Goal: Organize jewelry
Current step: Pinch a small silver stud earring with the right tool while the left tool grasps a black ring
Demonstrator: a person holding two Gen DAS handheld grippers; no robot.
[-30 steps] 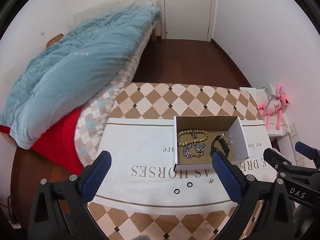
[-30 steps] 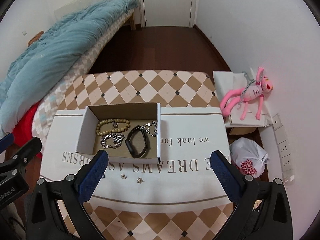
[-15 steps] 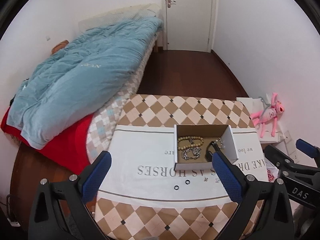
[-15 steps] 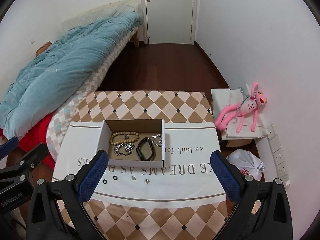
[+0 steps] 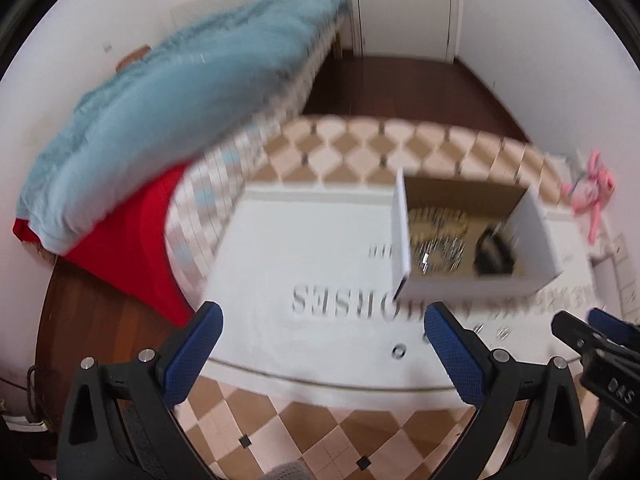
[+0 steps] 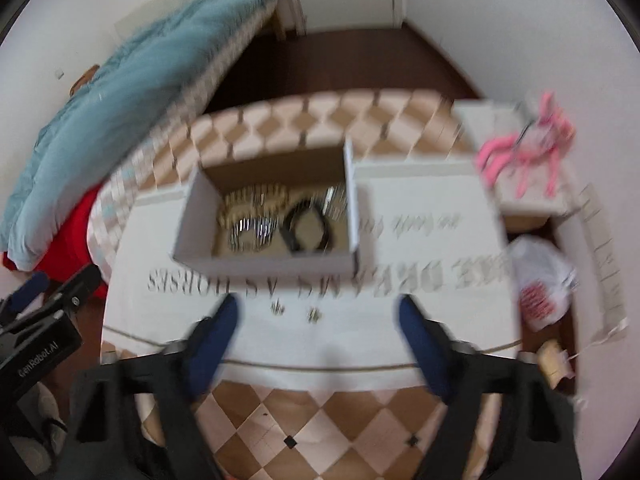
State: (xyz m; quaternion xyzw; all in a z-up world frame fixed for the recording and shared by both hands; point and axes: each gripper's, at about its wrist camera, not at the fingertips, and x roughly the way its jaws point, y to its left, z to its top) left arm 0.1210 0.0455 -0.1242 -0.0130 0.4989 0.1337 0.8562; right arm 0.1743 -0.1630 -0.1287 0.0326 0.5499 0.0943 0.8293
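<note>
Only the right view shows two small metal earrings (image 6: 296,312) between the closing, empty right tool (image 6: 316,320); the left view shows a small black ring (image 5: 399,351) between the wide-open, empty left tool (image 5: 320,334), near the white cardboard box (image 5: 460,292).

A puffy light-blue quilt (image 5: 172,108) fills ten o'clock, lying over a red sheet (image 5: 132,248). At twelve o'clock a dark brown wooden floor (image 6: 340,68) runs to a white door (image 5: 404,4). A pink plush toy (image 6: 528,144) lies at two o'clock, and a white plastic bag with red print (image 6: 540,284) sits at three o'clock.
</note>
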